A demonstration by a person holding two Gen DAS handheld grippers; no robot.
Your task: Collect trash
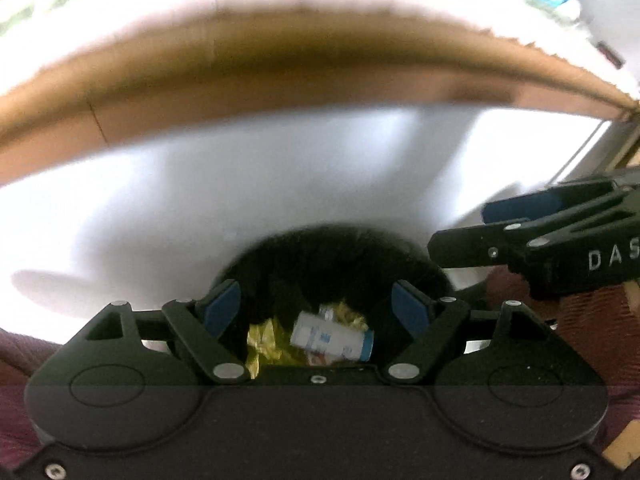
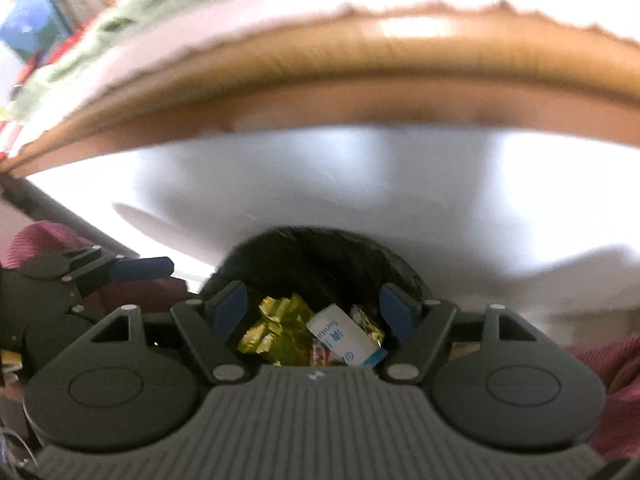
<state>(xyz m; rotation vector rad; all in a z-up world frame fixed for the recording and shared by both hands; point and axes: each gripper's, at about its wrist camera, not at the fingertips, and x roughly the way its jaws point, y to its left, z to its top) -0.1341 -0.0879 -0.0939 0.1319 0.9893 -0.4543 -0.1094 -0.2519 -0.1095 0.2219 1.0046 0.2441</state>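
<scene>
A black-lined bin [image 1: 340, 256] sits below both grippers, its mouth open toward the cameras. Inside lie a white bottle [image 1: 332, 338] with a blue cap and crumpled gold wrappers [image 1: 264, 340]. My left gripper [image 1: 316, 306] hangs over the bin's mouth, open, with nothing between its blue pads. In the right wrist view the same bottle [image 2: 344, 336] and gold wrappers [image 2: 276, 328] show between the pads of my right gripper [image 2: 313, 310], which is also open and holds nothing. Each gripper appears at the edge of the other's view, beside the bin.
A white surface [image 1: 200, 200] spreads behind the bin, bounded by a brown cardboard wall [image 1: 280, 80]. Maroon cloth [image 2: 600, 364] lies at the near sides. Blurred books and boxes [image 2: 60, 4] stand at the far left of the right wrist view.
</scene>
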